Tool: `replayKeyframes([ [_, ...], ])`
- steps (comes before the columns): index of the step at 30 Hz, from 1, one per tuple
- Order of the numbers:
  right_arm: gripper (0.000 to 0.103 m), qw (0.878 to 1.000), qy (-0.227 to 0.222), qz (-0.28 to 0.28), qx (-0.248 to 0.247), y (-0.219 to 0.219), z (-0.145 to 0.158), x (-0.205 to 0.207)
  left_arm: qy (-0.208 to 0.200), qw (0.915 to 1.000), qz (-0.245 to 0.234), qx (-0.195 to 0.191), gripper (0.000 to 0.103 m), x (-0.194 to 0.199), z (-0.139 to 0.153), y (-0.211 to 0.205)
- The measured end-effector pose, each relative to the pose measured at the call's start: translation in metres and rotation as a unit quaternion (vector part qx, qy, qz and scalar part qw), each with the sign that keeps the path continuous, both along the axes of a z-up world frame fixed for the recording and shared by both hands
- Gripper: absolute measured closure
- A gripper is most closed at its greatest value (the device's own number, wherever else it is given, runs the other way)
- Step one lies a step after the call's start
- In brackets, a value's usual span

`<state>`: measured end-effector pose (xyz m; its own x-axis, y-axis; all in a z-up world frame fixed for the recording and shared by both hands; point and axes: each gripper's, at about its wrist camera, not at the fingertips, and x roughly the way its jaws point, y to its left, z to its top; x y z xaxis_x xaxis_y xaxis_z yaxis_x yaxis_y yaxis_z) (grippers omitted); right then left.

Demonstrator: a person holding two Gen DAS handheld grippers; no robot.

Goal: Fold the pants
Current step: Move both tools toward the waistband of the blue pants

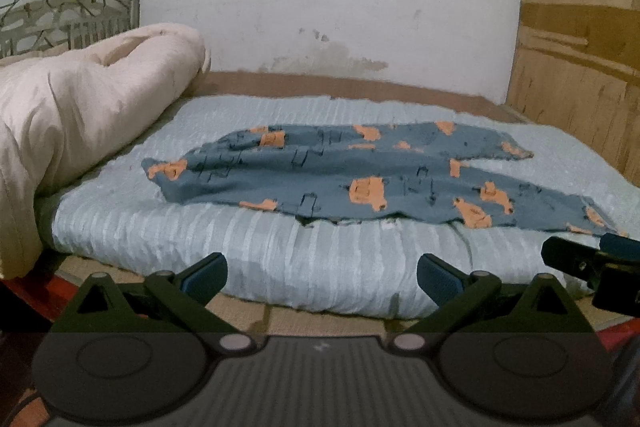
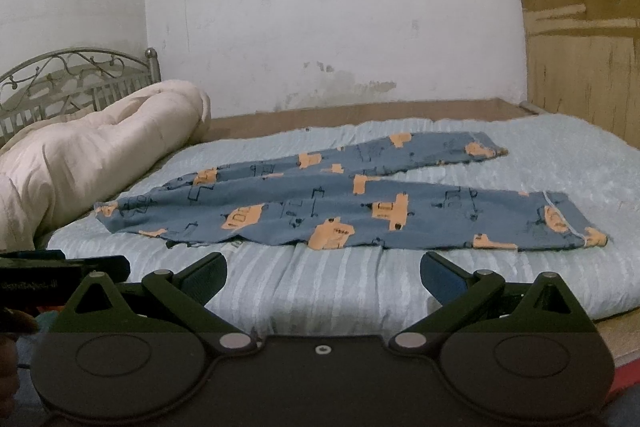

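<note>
The pants [image 2: 340,203], blue w/ orange print, lay spread flat on the pale blue mattress pad [image 2: 320,291], nearer its front edge, waist end toward the left and both legs running out to the right. The legs were splayed in a shallow V: the far leg angled back toward the wall, the near leg ran roughly parallel to the front edge, hem at the right. No fold looked made yet, so the task seemed at its very start, approach stage.

The left gripper [image 1: 322,277] hovered off the front edge of the pad, fingers spread wide, nothing between them, well short of the cloth. The right gripper [image 2: 324,277] was likewise spread wide and empty, just short of the pants' near edge; it also showed at the right edge of the left wrist view, near the hem of the near leg.

A rolled cream quilt [image 1: 80,107] sat at the left, close to the waist end but apart from it; a metal headboard [image 2: 72,83] stood behind it.

Likely next move: bring one leg over the other, lengthwise. That called for the left pinching at the waist side, the right at a hem, both getting under a thin flat layer w/o grabbing the pad beneath. Risk: ribbed pad bunching up w/ the fabric.
</note>
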<state>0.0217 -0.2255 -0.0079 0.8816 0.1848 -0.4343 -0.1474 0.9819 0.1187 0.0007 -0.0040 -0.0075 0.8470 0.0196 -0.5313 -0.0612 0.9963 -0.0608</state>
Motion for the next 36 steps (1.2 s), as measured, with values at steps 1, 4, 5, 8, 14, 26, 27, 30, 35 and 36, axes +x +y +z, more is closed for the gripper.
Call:
replayKeyframes([
  [1,0.001,1.0,0.004,0.002,0.002,0.0,0.0,0.001,0.008,1.0,0.002,-0.001,0.001,0.001,-0.001,0.001],
  [4,0.001,1.0,0.025,0.011,0.009,0.0,0.0,0.008,0.029,0.9996,0.004,0.0,0.001,0.008,-0.002,0.002],
  [5,0.001,0.999,0.037,0.017,0.01,0.0,0.0,0.012,0.038,0.9993,0.005,0.001,0.001,0.01,-0.002,0.003],
  [8,0.001,0.997,0.071,0.025,0.012,-0.003,0.002,0.028,0.066,0.9977,0.008,0.015,0.001,0.023,0.0,0.004],
  [14,0.001,0.991,0.132,0.01,-0.007,-0.008,0.013,0.067,0.078,0.9959,0.018,0.042,0.001,0.047,0.011,0.008],
  [26,0.001,0.993,0.112,0.031,-0.023,-0.011,0.038,0.118,0.083,0.9959,0.027,0.025,0.001,0.107,0.043,0.035],
  [27,0.001,0.993,0.112,0.031,-0.028,-0.011,0.039,0.123,0.082,0.9958,0.03,0.028,0.001,0.11,0.044,0.038],
  [30,0.001,0.992,0.116,0.033,-0.038,-0.01,0.039,0.135,0.08,0.9953,0.036,0.041,0.001,0.122,0.049,0.046],
  [35,0.001,0.989,0.134,0.04,-0.054,-0.007,0.037,0.158,0.078,0.9936,0.038,0.072,0.0,0.146,0.057,0.055],
  [36,0.001,0.988,0.137,0.042,-0.058,-0.006,0.036,0.163,0.079,0.993,0.04,0.079,0.001,0.151,0.058,0.056],
])
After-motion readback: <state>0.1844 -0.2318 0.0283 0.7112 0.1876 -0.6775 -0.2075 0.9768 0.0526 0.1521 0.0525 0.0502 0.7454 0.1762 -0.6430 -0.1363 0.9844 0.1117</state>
